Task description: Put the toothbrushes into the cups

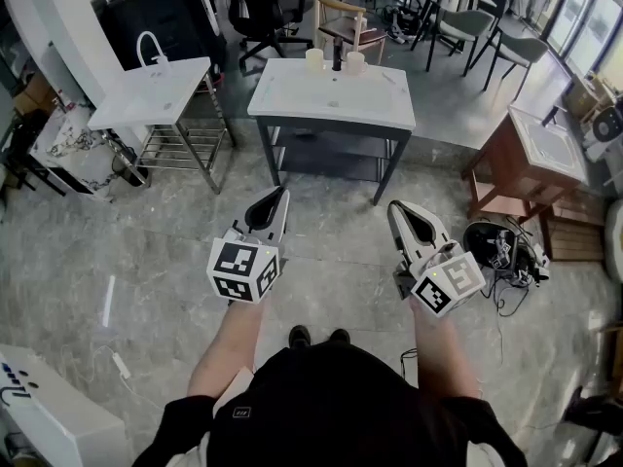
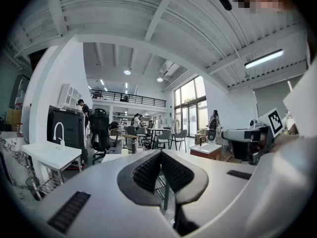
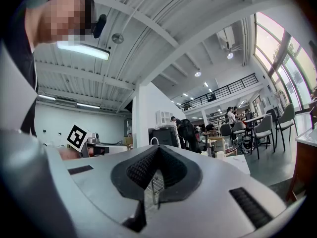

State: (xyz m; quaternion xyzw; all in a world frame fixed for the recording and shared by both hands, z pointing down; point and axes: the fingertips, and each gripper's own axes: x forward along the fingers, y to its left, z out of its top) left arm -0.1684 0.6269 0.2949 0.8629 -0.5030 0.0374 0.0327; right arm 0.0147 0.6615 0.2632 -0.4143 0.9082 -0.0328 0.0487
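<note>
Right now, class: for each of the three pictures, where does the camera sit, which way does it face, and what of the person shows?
Head view: on the head, facing steeply down at floor and white table; forearms, left gripper, right gripper show.
Left gripper view: on that gripper, facing level along its shut jaws.
Right gripper view: likewise.
Shared: each gripper view catches the other gripper.

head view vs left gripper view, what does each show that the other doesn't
Head view only: the person's black top, both forearms, and cables on the floor. Left gripper view only: the ceiling, balcony rail, and the left gripper with ribbed pads shut together, empty. Both: the faucet stand, black chair and white table.
</note>
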